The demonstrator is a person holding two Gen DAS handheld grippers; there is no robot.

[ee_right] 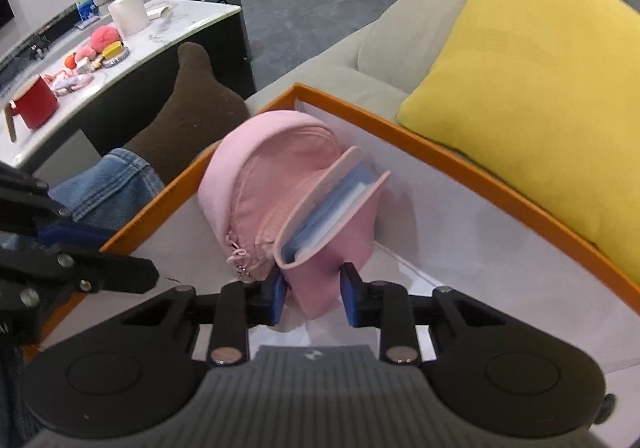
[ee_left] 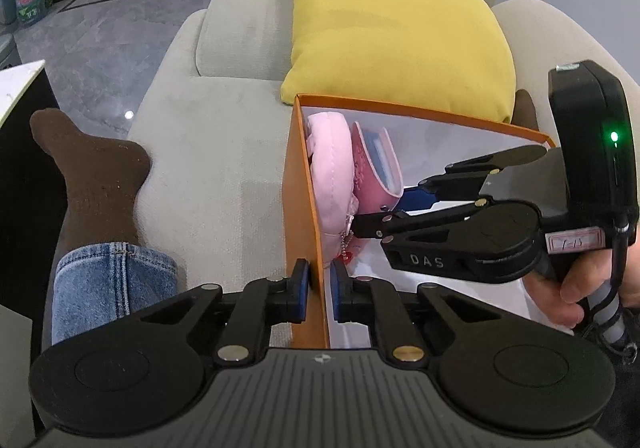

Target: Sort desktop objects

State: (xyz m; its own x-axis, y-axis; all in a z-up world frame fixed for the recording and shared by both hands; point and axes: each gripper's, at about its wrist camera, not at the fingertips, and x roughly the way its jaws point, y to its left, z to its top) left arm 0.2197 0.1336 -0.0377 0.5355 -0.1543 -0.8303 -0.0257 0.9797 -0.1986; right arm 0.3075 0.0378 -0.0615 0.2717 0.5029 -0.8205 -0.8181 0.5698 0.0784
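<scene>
An orange box (ee_left: pixel 301 184) with a white inside sits on the sofa. My left gripper (ee_left: pixel 319 290) is shut on the box's near left wall, one blue pad outside and one inside. Within the box (ee_right: pixel 440 146) a pink zip pouch (ee_right: pixel 256 176) lies against the left wall, and a pink card wallet (ee_right: pixel 332 244) with blue cards leans on it. My right gripper (ee_right: pixel 315 294) is shut on the wallet's lower end, a pad against each side. In the left wrist view the right gripper (ee_left: pixel 384 208) reaches in from the right onto the wallet (ee_left: pixel 374 172), beside the pouch (ee_left: pixel 330 176).
A yellow cushion (ee_right: pixel 532 80) rests behind the box on the beige sofa (ee_left: pixel 216 152). A person's leg in jeans and a brown sock (ee_left: pixel 100 184) lies to the left. A marble table (ee_right: pixel 168 32) further left holds a red mug (ee_right: pixel 34 106), a paper roll and small toys.
</scene>
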